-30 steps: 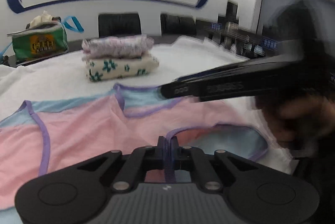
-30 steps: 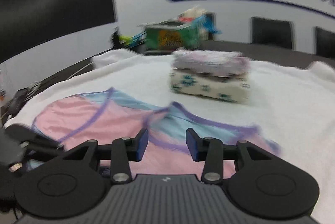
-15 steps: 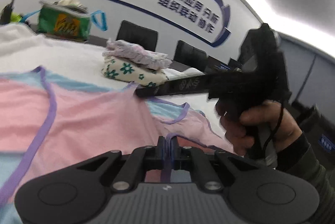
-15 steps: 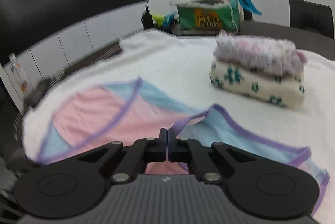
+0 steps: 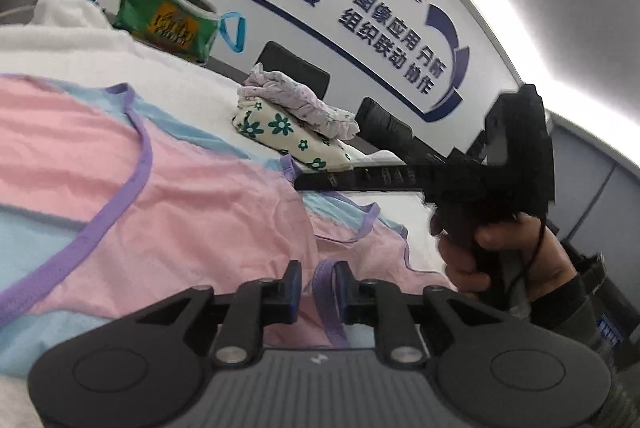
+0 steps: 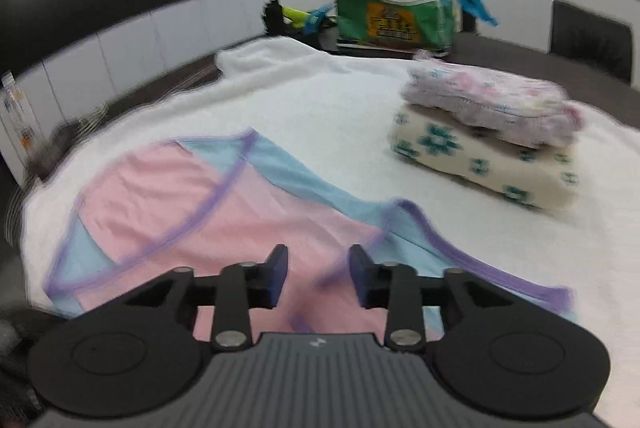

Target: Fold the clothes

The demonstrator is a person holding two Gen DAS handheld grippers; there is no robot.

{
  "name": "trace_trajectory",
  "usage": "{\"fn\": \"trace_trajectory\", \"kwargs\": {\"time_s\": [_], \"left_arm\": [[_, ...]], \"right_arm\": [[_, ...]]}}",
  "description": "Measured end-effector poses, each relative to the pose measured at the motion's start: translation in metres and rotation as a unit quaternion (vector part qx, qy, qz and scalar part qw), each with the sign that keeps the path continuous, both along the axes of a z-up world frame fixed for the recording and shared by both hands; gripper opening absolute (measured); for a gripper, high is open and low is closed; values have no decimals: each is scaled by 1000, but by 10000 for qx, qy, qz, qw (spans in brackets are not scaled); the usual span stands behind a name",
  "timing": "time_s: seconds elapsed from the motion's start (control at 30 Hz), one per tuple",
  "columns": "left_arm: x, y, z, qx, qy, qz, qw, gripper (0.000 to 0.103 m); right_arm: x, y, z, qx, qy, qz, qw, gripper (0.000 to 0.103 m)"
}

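The pink and blue garment (image 6: 208, 204) lies spread on the white-covered surface (image 6: 320, 116), filling the 8 to 6 o'clock part of the right wrist view. The left tongs (image 5: 316, 280) are opening; the purple trim strap (image 5: 326, 292) stands in the gap, close against the right finger, and no pad visibly presses it. The right tongs (image 6: 318, 272) are opening too, over pink cloth with a blurred bit of purple edging between the jaws, nothing pinched. In the left wrist view the right tongs reach in from 3 o'clock, tips at the garment's far edge.

Judged from this, a fold has just been laid and both edges are being let go. The next move calls for clearing the strap without dragging it, then taking fresh holds for another fold.

The stack of folded clothes (image 6: 488, 136) sits at 2 o'clock, well apart from the garment; a green bag (image 6: 394, 18) stands beyond it at 12. Motion blur smears the near hem in the right wrist view, the tongs' bodies hide the garment's nearest part, and its left side is cut off
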State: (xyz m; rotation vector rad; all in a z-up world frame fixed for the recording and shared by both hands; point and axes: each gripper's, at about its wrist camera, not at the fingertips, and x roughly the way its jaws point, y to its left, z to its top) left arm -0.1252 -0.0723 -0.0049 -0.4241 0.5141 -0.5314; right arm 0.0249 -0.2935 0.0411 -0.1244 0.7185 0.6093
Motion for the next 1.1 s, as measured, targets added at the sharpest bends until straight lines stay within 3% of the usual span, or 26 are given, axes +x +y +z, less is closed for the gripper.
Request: {"fn": "trace_trajectory", "kwargs": {"time_s": [0.17,0.2,0.23,0.27,0.43,0.53,0.73,0.93,1.0,1.1], "left_arm": [[3,-10,-2,277,-40,-186,9994,15],[5,-13,-3,347,-2,-200,9992,15],[7,-15,-4,422,40,-204,9989,15],[8,-17,-6,498,81,-208,9985,14],[10,-14,-5,481,76,-177,9987,9],[10,-12,-6,412,63,-126,9991,8],[11,-11,-6,475,87,-84,9988,8],[4,11,-5,-245,-80,433,9987,8],[5,19,-8,-485,103,666,9965,12],[5,29,-12,-661,284,825,9940,21]], "right_arm": [[-19,8,-22,-693,-107,284,9971,33],[-23,11,-23,-736,-210,348,9965,26],[-26,15,-24,-774,-316,412,9956,6],[-27,18,-21,-769,-299,448,9956,3],[-24,13,8,-535,-621,-82,9966,2],[-24,11,22,-369,-699,-109,9968,2],[-19,13,15,-447,-594,31,9972,3],[-12,13,19,185,-461,-15,9988,3],[-5,25,15,156,-376,4,9992,4],[5,46,-8,-227,-110,44,9997,14]]}}
